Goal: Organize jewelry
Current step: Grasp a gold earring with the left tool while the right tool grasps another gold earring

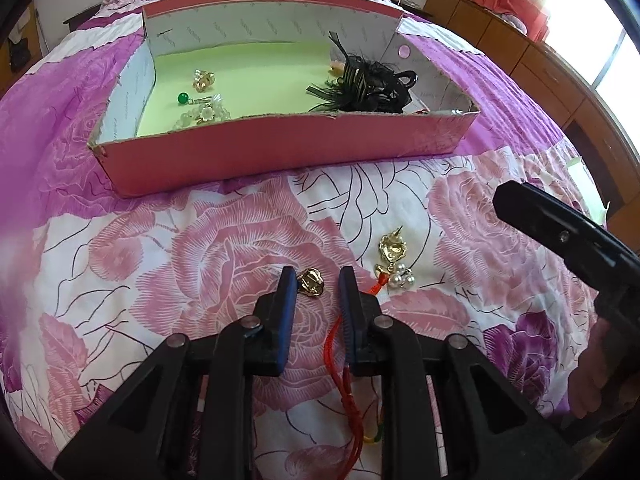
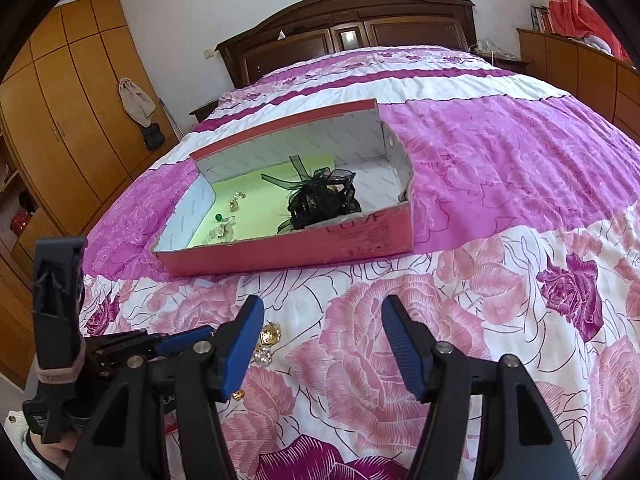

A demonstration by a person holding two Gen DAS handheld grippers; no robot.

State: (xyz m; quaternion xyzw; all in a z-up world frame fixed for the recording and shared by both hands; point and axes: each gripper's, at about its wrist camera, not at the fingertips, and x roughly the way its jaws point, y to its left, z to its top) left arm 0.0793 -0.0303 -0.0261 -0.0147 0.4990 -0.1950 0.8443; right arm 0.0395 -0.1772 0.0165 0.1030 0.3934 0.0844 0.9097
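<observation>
A pink cardboard box (image 1: 280, 148) with a green floor lies on the floral bedspread. It holds gold and pearl earrings (image 1: 204, 96) at its left and a black feathered hair clip (image 1: 368, 80) at its right. My left gripper (image 1: 318, 280) is open, its fingertips on either side of a small gold earring (image 1: 313, 282) on the bedspread. A larger gold earring with pearls (image 1: 394, 260) lies to its right, and a red cord (image 1: 344, 372) runs under the right finger. My right gripper (image 2: 322, 308) is open and empty above the bedspread, in front of the box (image 2: 288, 252).
The bed has a dark wooden headboard (image 2: 348, 32) at the far end. Wooden wardrobes (image 2: 60, 120) stand to the left and a low wooden cabinet (image 2: 580, 60) to the right. The left gripper (image 2: 188, 344) shows at the lower left of the right wrist view.
</observation>
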